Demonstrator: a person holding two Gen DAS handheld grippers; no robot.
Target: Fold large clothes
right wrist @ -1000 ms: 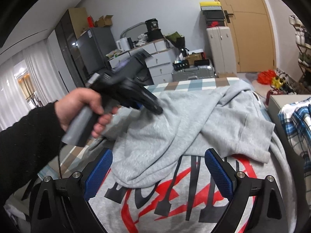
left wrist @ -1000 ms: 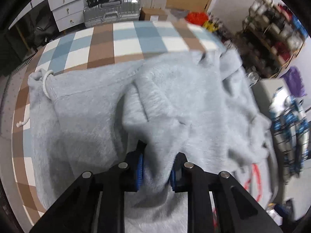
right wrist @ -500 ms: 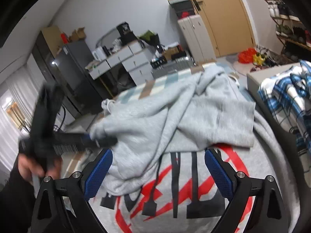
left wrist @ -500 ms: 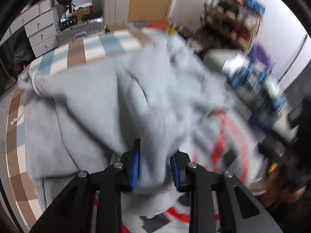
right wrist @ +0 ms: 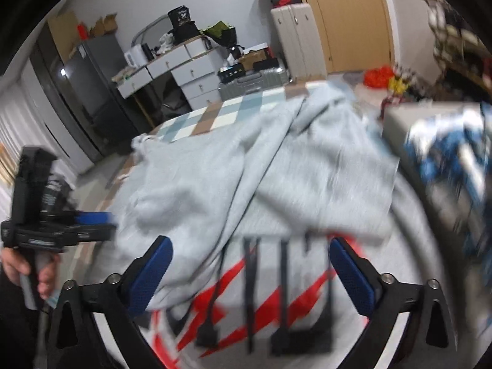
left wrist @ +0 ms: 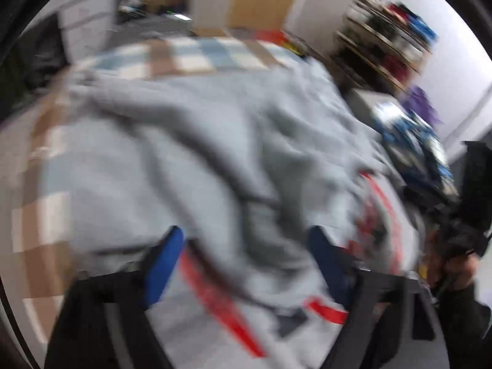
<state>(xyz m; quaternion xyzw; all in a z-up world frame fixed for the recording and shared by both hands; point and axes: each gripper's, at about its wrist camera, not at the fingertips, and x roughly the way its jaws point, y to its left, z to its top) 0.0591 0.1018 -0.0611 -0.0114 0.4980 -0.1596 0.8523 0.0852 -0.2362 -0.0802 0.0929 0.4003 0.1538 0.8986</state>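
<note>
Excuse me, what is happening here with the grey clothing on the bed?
A person is folding a grey hoodie on a bed with a checked cover, holding a two-finger gripper in each hand. The left gripper has just been opening: a fold of the sleeve lies between its fingers, but the pads no longer press on it. The sleeve now lies across the hoodie's red and black print. The right gripper hangs wide open above the print, holding nothing.

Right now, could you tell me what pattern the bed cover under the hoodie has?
The bed cover is checked in blue, brown and white, clearest in the right wrist view.
</note>
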